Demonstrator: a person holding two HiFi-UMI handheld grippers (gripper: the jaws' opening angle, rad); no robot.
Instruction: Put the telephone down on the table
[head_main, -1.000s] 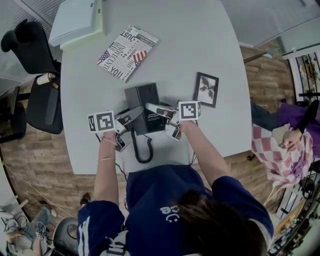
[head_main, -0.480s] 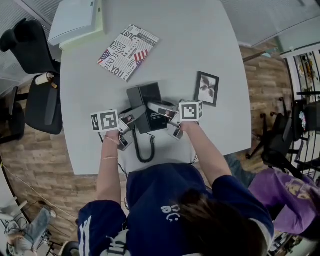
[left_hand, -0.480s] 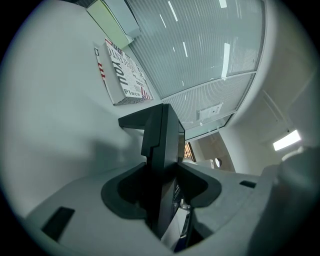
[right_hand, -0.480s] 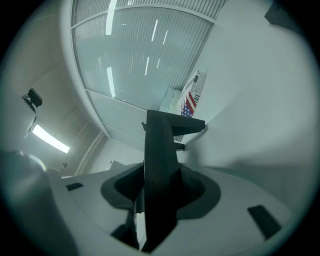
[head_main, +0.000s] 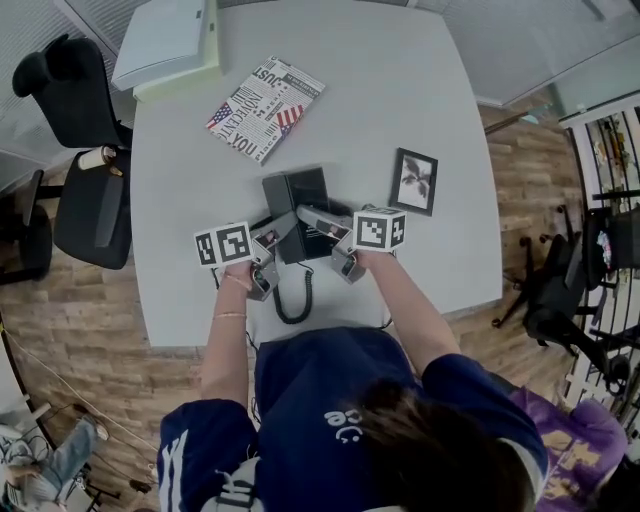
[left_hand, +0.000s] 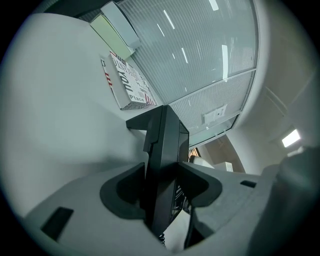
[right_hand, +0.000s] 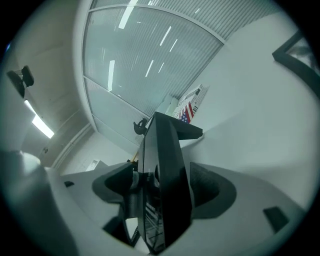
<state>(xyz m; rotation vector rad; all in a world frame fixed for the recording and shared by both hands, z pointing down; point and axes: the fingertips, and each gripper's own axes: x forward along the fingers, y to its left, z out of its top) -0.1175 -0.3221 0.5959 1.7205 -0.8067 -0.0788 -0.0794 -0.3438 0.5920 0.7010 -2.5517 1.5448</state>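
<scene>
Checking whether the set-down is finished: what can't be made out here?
Underside of the telephone, whether it rests on the table: head view looks from above; both gripper views show it edge-on.
Image in the framed picture: too small in head view, cut off by the right gripper view's edge.
Small print on the magazine: too small in every view.

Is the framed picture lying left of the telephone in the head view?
No, the framed picture lies to the right of the telephone.

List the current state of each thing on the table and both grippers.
telephone: down on the table, between both grippers' jaws
left gripper: gripping telephone, jaws have just been opening
right gripper: open around telephone, jaws have just been opening
magazine: closed, lying flat
</scene>
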